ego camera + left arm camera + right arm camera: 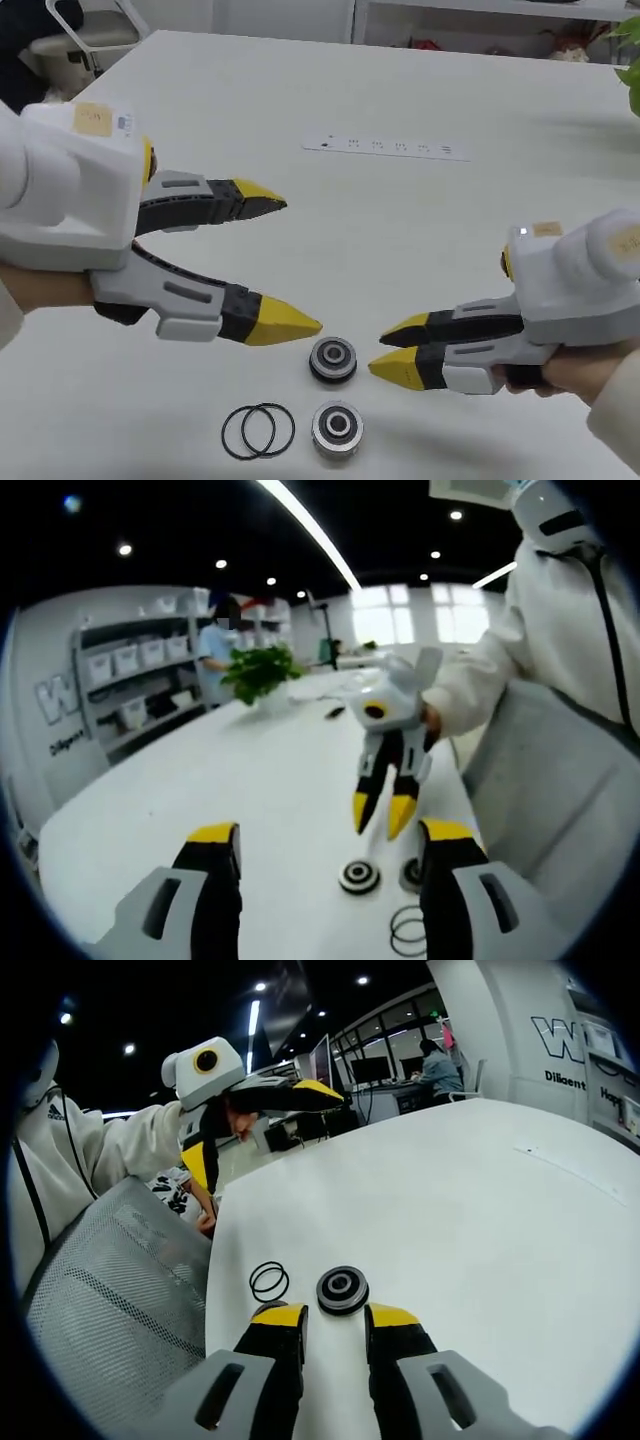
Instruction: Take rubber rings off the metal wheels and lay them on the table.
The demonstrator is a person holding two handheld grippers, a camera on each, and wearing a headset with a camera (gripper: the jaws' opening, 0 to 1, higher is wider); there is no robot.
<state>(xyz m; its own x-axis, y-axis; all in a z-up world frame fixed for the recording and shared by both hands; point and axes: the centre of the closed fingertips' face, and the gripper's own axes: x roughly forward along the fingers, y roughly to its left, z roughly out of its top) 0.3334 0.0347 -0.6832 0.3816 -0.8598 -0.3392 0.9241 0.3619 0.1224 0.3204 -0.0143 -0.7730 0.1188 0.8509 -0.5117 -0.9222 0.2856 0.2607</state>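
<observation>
Left gripper (pixel 302 265) hangs over the table (pixel 400 230) in the head view, its jaws spread wide and empty. The right gripper (pixel 376 353) faces it with its jaws a slim gap apart, also empty. Between their tips lies a wheel (pixel 333 359) with its black ring (pixel 333 378) on. The nearer wheel (pixel 338 427) looks bare metal, and two rings (pixel 258 431) lie overlapped just left of it.

In the left gripper view, the right gripper (pixel 380 818) points down above the wheel (pixel 359 877), with the rings (pixel 405 930) nearby.

In the right gripper view, the wheel (pixel 342 1289) sits just ahead of the narrowly parted jaws, the rings (pixel 268 1281) beside it.
</observation>
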